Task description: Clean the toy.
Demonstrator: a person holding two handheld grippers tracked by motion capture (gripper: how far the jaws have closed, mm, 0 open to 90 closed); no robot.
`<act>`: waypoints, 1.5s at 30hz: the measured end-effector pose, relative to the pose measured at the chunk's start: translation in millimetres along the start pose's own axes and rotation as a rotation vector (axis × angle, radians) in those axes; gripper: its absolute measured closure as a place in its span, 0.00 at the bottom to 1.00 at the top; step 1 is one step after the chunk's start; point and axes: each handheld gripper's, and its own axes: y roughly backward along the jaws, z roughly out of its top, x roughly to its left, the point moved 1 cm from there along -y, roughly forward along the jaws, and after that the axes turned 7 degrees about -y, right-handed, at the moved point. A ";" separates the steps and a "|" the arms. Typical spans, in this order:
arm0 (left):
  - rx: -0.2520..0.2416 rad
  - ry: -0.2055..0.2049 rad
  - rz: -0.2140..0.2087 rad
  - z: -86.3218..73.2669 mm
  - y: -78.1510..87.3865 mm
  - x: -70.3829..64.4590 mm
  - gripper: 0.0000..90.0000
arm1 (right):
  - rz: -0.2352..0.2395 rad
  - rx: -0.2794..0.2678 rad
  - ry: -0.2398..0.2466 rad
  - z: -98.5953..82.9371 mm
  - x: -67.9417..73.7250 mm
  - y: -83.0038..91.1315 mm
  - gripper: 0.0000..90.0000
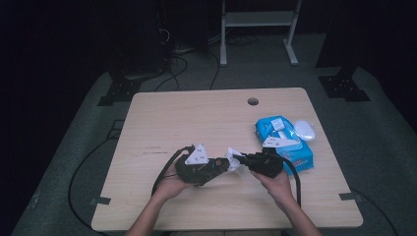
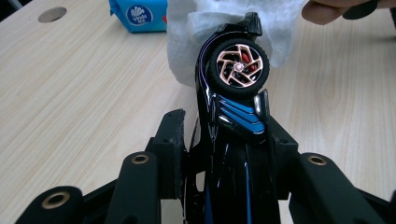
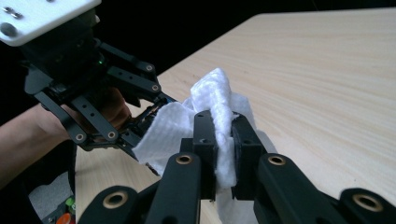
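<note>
Your left gripper (image 2: 224,140) is clamped on the glossy black toy car with blue stripes and a copper-spoked wheel (image 2: 233,102), jaws pressed against its body so that the nose and front wheel stick out free ahead of the jaws. That looks like a deliberate hold: the car is kept steady above the desk with its front end exposed for wiping. Your right gripper (image 3: 223,140) has its jaws closed on a folded white wet wipe (image 3: 212,100), pinched in the middle so that a loose flap hangs toward the car and can drape over it. In the left gripper view the wipe (image 2: 224,23) lies right behind the wheel, touching the car's nose.

In the high view the two grippers meet over the front middle of the light wooden desk (image 1: 196,118), the left gripper (image 1: 223,164) and right gripper (image 1: 244,160) pointing at each other, with the car and the wipe between them. The blue soft pack of wet wipes (image 1: 287,140), its white lid flipped open, sits just behind your right hand.

The desk has a round cable hole (image 1: 253,102) near its far edge. Around it the room is dark, with grey carpet, black cables and a white frame stand (image 1: 258,24) at the back.
</note>
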 end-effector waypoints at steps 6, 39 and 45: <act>-0.034 0.020 -0.003 1.2 5.1 2.1 0.65 | -0.011 0.010 -0.023 -4.0 -7.8 -0.8 0.91; -0.017 0.061 -0.043 -2.1 -9.0 4.1 0.65 | -0.028 0.011 -0.050 -6.5 -12.1 -0.6 0.91; 0.027 0.065 -0.060 -5.1 -18.7 2.6 0.65 | 0.001 -0.018 0.007 3.9 4.6 3.8 0.91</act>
